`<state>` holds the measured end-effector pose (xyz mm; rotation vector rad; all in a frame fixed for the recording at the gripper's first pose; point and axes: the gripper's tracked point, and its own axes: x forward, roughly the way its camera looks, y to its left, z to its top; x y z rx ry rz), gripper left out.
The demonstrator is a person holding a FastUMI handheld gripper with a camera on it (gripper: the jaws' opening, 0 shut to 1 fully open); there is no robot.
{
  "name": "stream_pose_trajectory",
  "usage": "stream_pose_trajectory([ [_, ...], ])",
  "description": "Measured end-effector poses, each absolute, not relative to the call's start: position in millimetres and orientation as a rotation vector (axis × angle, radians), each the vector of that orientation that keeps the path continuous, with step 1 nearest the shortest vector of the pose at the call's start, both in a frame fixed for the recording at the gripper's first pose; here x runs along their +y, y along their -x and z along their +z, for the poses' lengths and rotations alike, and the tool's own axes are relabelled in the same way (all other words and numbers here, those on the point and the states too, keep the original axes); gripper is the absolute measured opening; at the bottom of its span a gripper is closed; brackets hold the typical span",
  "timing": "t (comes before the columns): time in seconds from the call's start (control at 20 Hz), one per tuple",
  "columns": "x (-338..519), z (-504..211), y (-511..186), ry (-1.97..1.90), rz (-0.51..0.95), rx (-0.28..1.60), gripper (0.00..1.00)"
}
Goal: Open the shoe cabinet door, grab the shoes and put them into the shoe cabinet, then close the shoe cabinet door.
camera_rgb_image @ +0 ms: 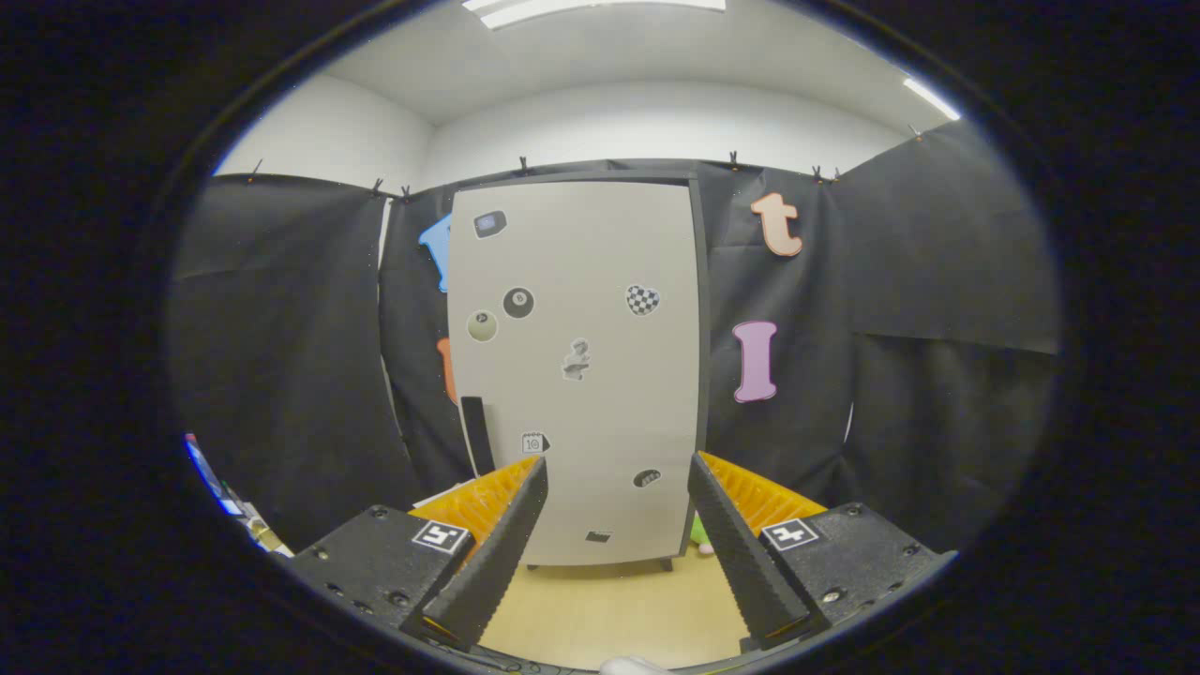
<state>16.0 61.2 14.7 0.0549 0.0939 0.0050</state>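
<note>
Now the gripper [619, 469] hangs wide apart, clutching nothing, aimed square at the shoe cabinet [577, 375].

Both ribbed black fingers [497, 553] frame the lower part of the pale cabinet door [600, 281], which sits shut and sticker-dotted well beyond the tips, standing upright on the tan floor [609, 609] against the black cloth wall [291, 356]. A dark handle strip [476, 433] runs down the door's left edge; something small and green [698, 532] peeks by the cabinet's lower right corner.

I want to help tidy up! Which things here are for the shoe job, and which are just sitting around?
For the job:
- shoe cabinet, door shut, beyond the fingers
- black handle on the door's edge
- gripper, jaws open, holding nothing

Just there:
- stickers on the door
- small green thing on the floor beside the cabinet; cannot tell what it is
</note>
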Motion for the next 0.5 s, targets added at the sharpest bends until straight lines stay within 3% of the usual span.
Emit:
stream_pose_trajectory([
  [0.5,77,20,-17,-0.044,0.042,0.086,0.98],
])
